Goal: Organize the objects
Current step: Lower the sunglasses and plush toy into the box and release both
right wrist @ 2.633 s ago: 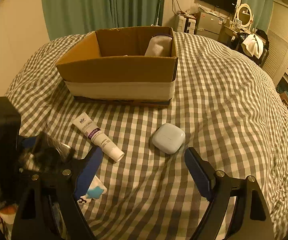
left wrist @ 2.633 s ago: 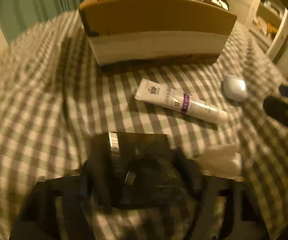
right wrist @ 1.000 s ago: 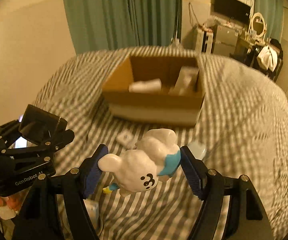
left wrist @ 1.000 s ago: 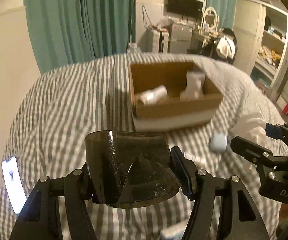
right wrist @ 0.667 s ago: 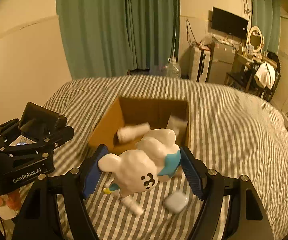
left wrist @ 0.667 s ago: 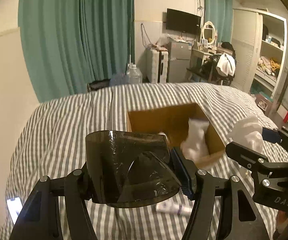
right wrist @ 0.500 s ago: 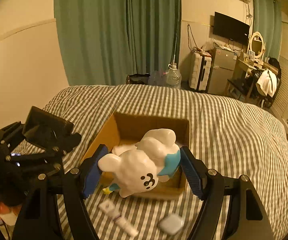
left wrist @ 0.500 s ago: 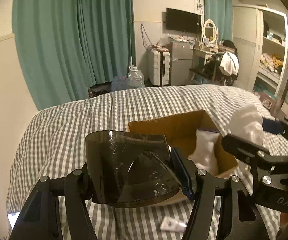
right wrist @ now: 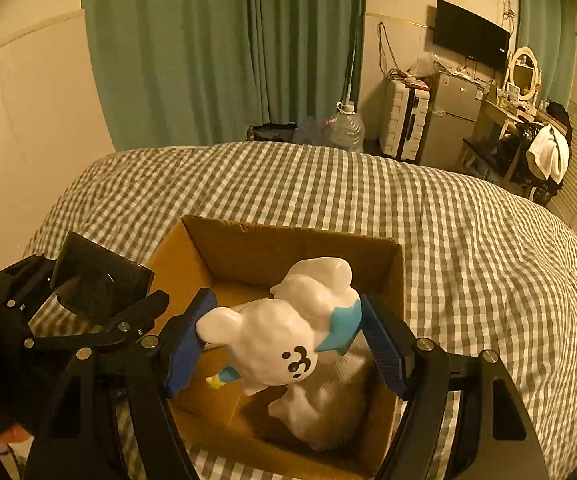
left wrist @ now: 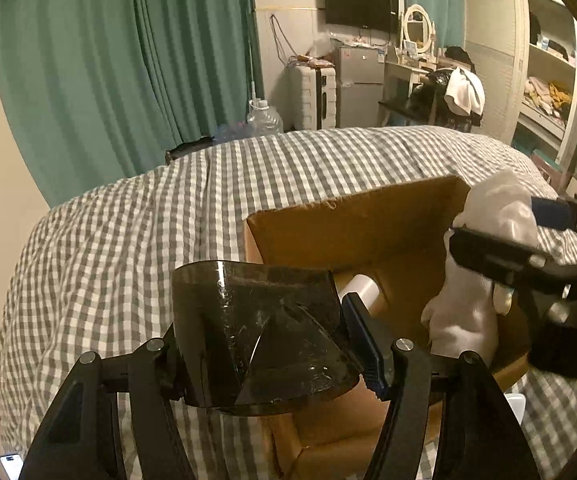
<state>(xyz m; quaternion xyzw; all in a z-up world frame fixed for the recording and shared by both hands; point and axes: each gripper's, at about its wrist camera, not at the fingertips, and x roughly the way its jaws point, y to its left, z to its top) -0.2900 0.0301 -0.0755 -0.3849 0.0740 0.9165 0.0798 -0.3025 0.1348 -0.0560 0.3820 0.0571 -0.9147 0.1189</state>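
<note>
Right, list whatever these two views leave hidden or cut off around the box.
- Left wrist view: the cardboard box floor near the camera, behind the dark visor in the left gripper.
- Left wrist view: the phone, cut by the bottom edge.
- Right wrist view: the white roll, nearly all behind the white figurine in the right gripper.

- A dark, smoky translucent plastic container (left wrist: 256,332) is sitting clamped between the left tongs (left wrist: 264,344), above the box's near-left corner.
- A white glossy animal figurine (right wrist: 284,328) with a blue collar and a small black face mark is lying tilted between the right tongs (right wrist: 284,340), over the box.
- An open brown cardboard box (right wrist: 288,240) is resting on the checked bed, holding a white cylinder (left wrist: 362,288) and a pale bundle (right wrist: 328,412).
</note>
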